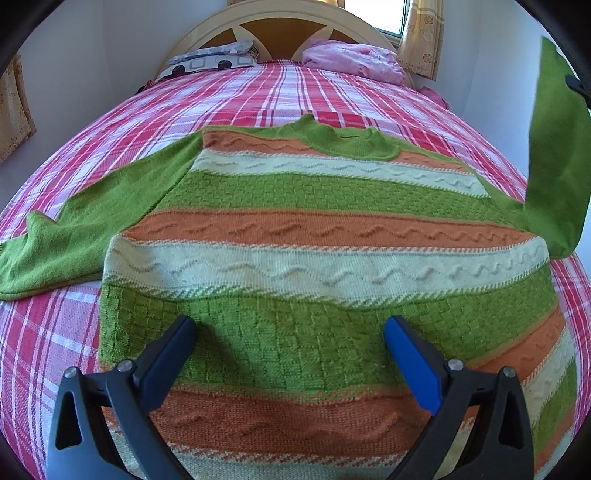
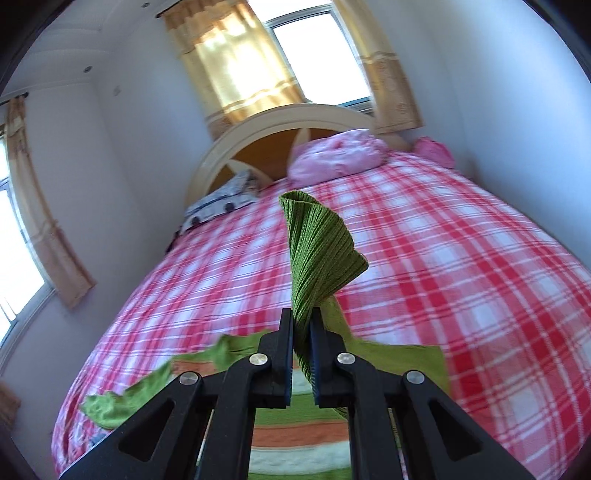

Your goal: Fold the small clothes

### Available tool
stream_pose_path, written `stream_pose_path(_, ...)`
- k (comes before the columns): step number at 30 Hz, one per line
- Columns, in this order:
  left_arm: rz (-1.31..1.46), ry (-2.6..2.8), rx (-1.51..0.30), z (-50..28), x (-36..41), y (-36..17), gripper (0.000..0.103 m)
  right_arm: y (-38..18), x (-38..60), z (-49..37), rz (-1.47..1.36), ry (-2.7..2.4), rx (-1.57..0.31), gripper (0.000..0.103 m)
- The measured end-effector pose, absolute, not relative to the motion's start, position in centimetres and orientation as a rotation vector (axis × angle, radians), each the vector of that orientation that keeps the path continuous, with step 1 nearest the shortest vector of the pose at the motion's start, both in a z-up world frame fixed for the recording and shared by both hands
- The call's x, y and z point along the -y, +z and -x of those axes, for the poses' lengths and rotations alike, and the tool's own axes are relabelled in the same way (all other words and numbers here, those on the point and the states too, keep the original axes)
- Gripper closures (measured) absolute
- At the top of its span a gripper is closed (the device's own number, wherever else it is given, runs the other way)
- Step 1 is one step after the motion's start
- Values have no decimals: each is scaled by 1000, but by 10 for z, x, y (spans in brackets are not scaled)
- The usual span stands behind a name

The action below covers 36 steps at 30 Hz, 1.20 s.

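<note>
- The sweater lies flat on the bed, collar toward the headboard, hem nearest the cameras.
- The left gripper hovers over the sweater's lower green band, jaws spread wide, holding nothing.
- The right gripper is clamped on the ribbed cuff of the right sleeve, which rises off the sweater's right shoulder into the air.
- The left sleeve lies spread out from the sweater's left side, untouched.
- Judged step: bringing the right sleeve across the sweater's chest.
- Risk: the grip is only on the cuff's edge; a quick swing could let the knit slip free and drop short in a heap.
- Risk: nothing pins the sweater, so pulling the sleeve could drag the body askew or bunch the shoulder.
- Risk: the cuff looks twisted, so the sleeve may land rolled rather than flat.
</note>
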<state>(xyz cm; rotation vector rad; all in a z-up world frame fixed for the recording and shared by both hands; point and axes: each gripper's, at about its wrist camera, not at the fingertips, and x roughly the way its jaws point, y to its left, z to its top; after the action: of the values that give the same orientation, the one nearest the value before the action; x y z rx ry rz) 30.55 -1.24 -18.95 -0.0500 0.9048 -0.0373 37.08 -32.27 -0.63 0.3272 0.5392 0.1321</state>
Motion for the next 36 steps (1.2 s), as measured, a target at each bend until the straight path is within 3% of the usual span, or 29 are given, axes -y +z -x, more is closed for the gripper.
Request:
stream_pose_path(14,118,-55,-896,-305,2,-189,0,-51,191,-396,-303,360,-636,96)
stream_pose_path(24,182,-58,-900,-303,-10,-190,0,-135,140,-423,-259,443,-798,93)
stream_pose_path(25,174,-69,-905,-305,-8,-190,0,-142,141,-420,-245,449,-818,91)
stream_pose_path(27,136,-117,-923,-304,-2,-191,0,-149,150,-414,-224,444,-839,52)
stream_pose_path(28,106,-122,-933,-305,1,-191,0,-150,156,-410,-213,432,-838,22)
stream_pose_path(33,62,-169,-946,-297,1,-184,2,-144,198,-365,-110,310,-781,20)
stream_pose_path(35,63,-186,-957,-292,-3,-176,12,-142,213,-342,-68,247,-765,20)
stream_pose_path(36,74,-199,-955,-291,-9,-168,12,-142,218,-334,-50,232,-755,20)
